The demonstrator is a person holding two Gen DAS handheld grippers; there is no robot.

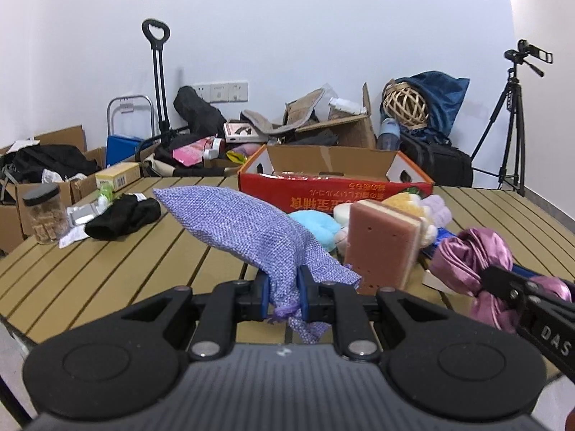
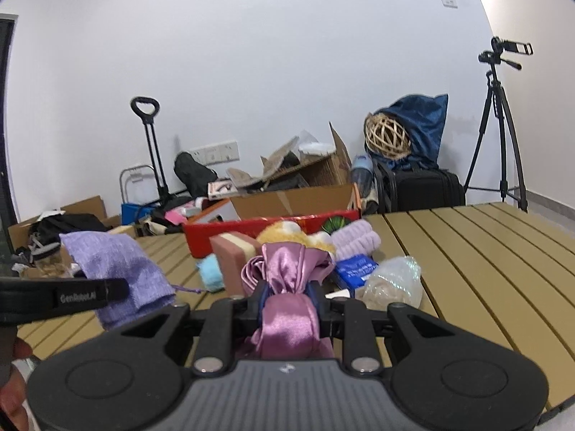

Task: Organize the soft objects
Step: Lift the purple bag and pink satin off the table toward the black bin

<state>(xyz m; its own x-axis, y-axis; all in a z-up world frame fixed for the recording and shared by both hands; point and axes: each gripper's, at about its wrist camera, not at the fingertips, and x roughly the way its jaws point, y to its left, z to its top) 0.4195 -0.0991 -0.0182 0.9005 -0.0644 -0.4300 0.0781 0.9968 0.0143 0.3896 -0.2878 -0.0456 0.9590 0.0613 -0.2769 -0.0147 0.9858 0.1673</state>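
Note:
My left gripper (image 1: pixel 284 296) is shut on the neck of a lilac woven drawstring pouch (image 1: pixel 244 226), held above the slatted table (image 1: pixel 107 273); the same pouch (image 2: pixel 118 269) shows at the left of the right wrist view. My right gripper (image 2: pixel 287 296) is shut on a pink satin cloth bundle (image 2: pixel 287 280), also seen at the right of the left wrist view as the satin bundle (image 1: pixel 470 262). Behind lie a pink sponge block (image 1: pixel 384 248), a light blue plush (image 1: pixel 316 226), a yellow plush (image 2: pixel 284 231) and a lavender fuzzy cloth (image 2: pixel 355 242). A red cardboard box (image 1: pixel 334 190) stands open beyond them.
A black cloth (image 1: pixel 122 215), a jar (image 1: pixel 45 213) and a foil packet (image 1: pixel 84 213) sit at the table's left. A blue packet (image 2: pixel 354 269) and a clear plastic bag (image 2: pixel 393 282) lie right of the pile. Boxes, bags, a trolley and a tripod (image 2: pixel 499 125) crowd the floor behind.

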